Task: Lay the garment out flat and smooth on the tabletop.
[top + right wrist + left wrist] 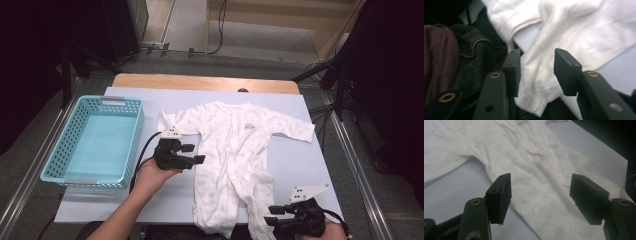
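Observation:
A white baby romper lies spread flat on the white table cover, sleeves out, its legs reaching the front edge. My left gripper hovers at the romper's left side, just below the left sleeve; its jaws stand open over the cloud-printed body, with nothing between them. My right gripper is at the front edge by the right leg's end. Its jaws are apart, with the leg's cloth lying in the gap and no pad pressing on it.
A light blue plastic basket stands with nothing in it at the table's left. The wooden table edge runs along the back. Dark jeans and a maroon cloth lie just beyond the front edge.

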A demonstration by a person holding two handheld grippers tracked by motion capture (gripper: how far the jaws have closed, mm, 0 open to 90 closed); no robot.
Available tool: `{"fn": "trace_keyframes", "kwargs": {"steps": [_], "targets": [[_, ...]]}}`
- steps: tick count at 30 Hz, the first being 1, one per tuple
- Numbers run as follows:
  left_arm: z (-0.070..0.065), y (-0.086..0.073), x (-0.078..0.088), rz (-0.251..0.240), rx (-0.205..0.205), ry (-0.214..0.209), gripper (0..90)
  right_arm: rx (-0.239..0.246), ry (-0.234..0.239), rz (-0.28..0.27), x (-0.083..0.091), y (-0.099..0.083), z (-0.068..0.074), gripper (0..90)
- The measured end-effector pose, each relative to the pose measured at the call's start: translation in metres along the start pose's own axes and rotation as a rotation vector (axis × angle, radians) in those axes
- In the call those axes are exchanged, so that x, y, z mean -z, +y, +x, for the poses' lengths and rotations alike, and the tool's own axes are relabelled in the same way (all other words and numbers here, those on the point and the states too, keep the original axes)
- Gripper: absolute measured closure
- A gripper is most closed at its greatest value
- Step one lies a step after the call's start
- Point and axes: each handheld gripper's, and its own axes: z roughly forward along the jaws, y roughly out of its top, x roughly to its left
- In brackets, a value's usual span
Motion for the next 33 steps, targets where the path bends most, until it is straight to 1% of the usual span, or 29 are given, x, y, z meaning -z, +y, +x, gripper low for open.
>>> {"fn": "trace_keyframes", "kwargs": {"steps": [2,5,7,10,12,13,14,18,21,23,24,28,31,33], "targets": [[0.000,0.000,0.000,-0.002,-0.001,0.000,34.2,-0.008,-0.014,-0.012,-0.002,0.002,-0.004,52.2],[0.000,0.000,0.000,-0.003,0.001,-0.001,34.2,0.017,-0.032,-0.029,-0.003,0.006,-0.007,51.8],[0.000,0.000,0.000,-0.002,0.001,0.000,34.2,0.020,-0.034,-0.041,-0.005,0.010,-0.006,51.9],[0.000,0.000,0.000,-0.002,0.000,0.001,34.2,0.044,-0.041,-0.046,-0.008,0.017,-0.005,52.2],[0.000,0.000,0.000,-0.002,0.000,0.001,34.2,0.049,-0.036,-0.045,-0.011,0.021,-0.004,52.3],[0.000,0.000,0.000,-0.003,0.000,0.001,34.2,0.063,-0.037,-0.045,-0.013,0.023,-0.003,52.4],[0.000,0.000,0.000,-0.003,-0.001,0.001,34.2,0.066,-0.036,-0.043,-0.014,0.025,-0.002,52.8],[0.000,0.000,0.000,-0.004,-0.001,0.001,34.2,0.091,-0.015,-0.061,-0.019,0.034,0.004,54.7],[0.000,0.000,0.000,-0.003,0.000,0.001,34.2,0.110,-0.003,-0.053,-0.026,0.041,0.008,55.1],[0.000,0.000,0.000,-0.003,-0.001,0.001,34.2,0.111,-0.004,-0.042,-0.032,0.045,0.009,55.1],[0.000,0.000,0.001,-0.005,0.000,0.000,34.2,0.113,0.000,-0.038,-0.035,0.046,0.008,55.1],[0.000,0.000,0.001,-0.005,0.001,0.000,34.2,0.104,-0.018,-0.001,-0.045,0.049,0.001,54.1],[0.000,0.000,0.001,-0.006,0.001,-0.001,34.2,0.091,-0.038,0.020,-0.048,0.047,-0.007,51.5],[0.000,0.000,0.001,-0.006,0.001,-0.001,34.2,0.081,-0.038,0.024,-0.048,0.045,-0.011,50.8]]}}
